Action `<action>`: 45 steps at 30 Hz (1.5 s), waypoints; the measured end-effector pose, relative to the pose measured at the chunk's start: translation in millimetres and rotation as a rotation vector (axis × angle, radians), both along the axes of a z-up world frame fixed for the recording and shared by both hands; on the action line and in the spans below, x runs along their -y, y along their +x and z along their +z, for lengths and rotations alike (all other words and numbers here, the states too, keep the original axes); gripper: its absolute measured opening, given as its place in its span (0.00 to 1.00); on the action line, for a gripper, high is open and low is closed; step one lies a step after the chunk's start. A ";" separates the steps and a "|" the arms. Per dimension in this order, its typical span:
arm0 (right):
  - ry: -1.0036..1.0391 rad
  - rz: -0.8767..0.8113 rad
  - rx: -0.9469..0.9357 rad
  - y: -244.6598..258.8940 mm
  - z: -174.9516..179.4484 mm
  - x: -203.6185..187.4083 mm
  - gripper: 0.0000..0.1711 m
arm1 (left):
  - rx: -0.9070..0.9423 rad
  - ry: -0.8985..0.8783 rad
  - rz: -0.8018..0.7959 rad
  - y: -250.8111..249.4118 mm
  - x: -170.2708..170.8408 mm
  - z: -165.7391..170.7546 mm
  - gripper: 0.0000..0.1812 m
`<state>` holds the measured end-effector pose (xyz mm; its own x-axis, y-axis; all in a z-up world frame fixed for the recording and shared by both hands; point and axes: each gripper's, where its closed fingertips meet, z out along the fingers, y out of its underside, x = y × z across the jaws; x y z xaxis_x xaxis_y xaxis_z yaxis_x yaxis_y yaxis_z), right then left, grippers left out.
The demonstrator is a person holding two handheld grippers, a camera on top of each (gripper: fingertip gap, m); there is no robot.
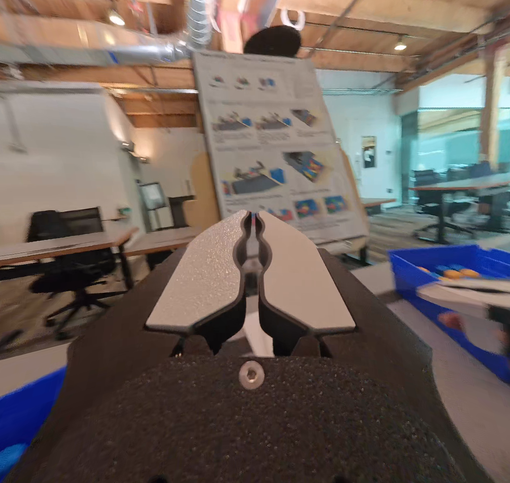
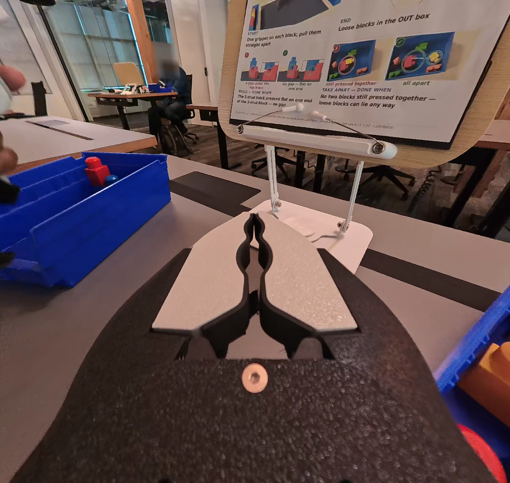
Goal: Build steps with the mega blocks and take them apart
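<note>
My left gripper [image 1: 254, 216] is shut with nothing between its pads; it is raised and points at the instruction board [image 1: 270, 139], and the view is blurred. My right gripper [image 2: 254, 217] is shut and empty, with its tips touching, above the grey table [image 2: 110, 290] in front of the board's white stand base [image 2: 339, 249]. A blue bin [image 2: 82, 221] at the left holds a red block [image 2: 96, 170] and a blue block [image 2: 111, 179]. Another blue bin [image 1: 441, 260] at the right of the left wrist view holds orange blocks [image 1: 458, 274].
The board [image 2: 358, 56] stands on thin white legs over the table's far side. A black mat [image 2: 215, 191] lies on the table. A blue bin edge [image 2: 474, 340] with an orange block [image 2: 491, 381] is at the lower right. A person sits at a far desk [image 2: 132, 94]. The tips of one gripper are about 25 cm away from the tips of the other.
</note>
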<state>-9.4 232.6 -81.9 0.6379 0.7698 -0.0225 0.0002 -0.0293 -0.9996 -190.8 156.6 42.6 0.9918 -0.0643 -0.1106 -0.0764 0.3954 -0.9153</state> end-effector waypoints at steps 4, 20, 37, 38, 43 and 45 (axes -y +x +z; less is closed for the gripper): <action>0.002 -0.005 -0.003 2.2 -0.5 -0.4 0.00 | 0.115 -0.011 0.242 -98.6 -4.6 15.9 0.15; 0.004 0.090 0.036 -11.1 -13.3 10.5 0.00 | 0.311 -0.615 0.663 -279.1 -31.7 -159.2 0.42; 0.015 0.140 0.088 -17.2 -26.2 15.0 0.00 | 0.315 -0.818 0.834 -309.8 -40.7 -200.4 0.36; 0.016 0.139 0.090 -17.1 -26.6 14.9 0.00 | 0.309 -0.818 0.849 -313.2 -40.5 -200.5 0.35; 0.016 0.138 0.094 -16.4 -28.1 13.7 0.00 | 0.230 -0.824 0.946 -329.4 -35.6 -201.6 0.24; 0.016 0.137 0.095 -16.3 -28.1 13.5 0.00 | 0.202 -0.822 0.964 -332.6 -33.8 -200.6 0.18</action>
